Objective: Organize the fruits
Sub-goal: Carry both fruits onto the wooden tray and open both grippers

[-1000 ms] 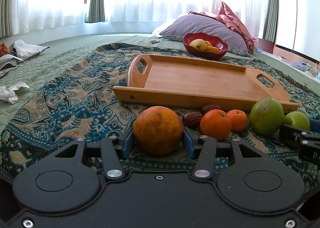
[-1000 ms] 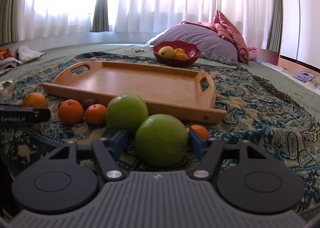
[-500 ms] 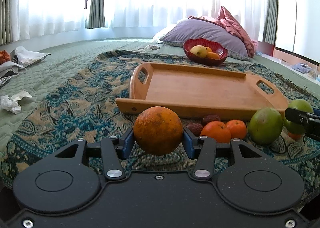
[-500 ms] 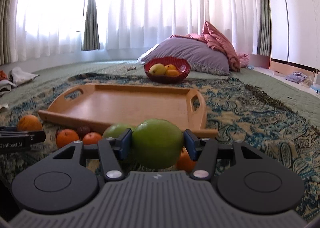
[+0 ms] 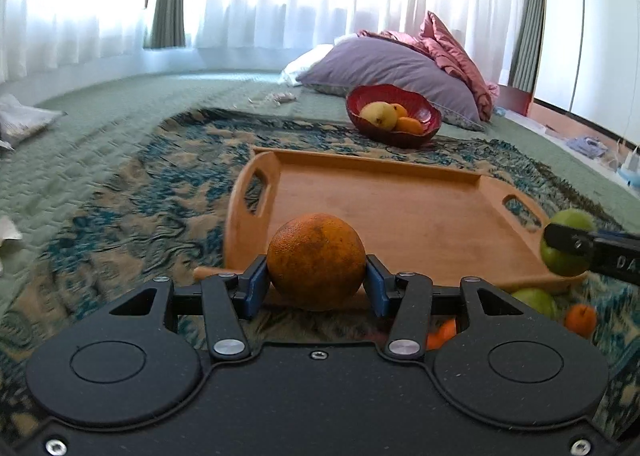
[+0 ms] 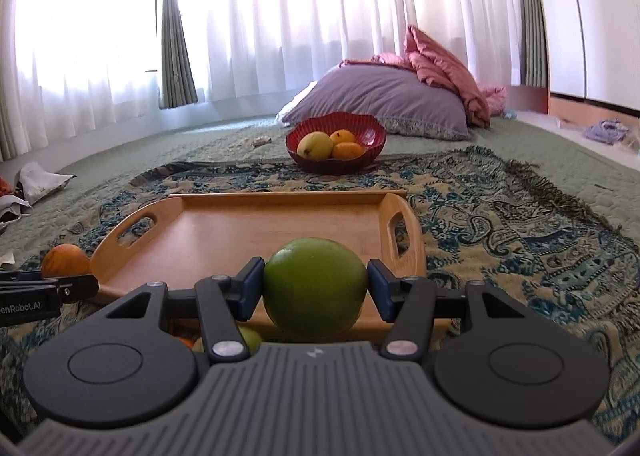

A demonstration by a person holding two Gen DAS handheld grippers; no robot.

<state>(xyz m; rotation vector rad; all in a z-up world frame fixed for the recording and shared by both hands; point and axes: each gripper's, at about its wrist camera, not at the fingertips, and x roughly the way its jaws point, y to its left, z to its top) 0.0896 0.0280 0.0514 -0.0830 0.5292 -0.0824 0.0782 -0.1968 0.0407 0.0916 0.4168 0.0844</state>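
Orange and green fruit (image 5: 532, 302) below the left gripper (image 5: 316, 280) is half hidden by its body. It clamps an orange (image 5: 316, 261) over the tray's (image 5: 400, 208) near edge; the right gripper (image 6: 316, 290), angled slightly down, grips a green fruit (image 6: 315, 288) likewise.

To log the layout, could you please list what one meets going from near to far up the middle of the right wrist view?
Right gripper → green fruit → wooden tray → red bowl → purple pillow → white curtains.
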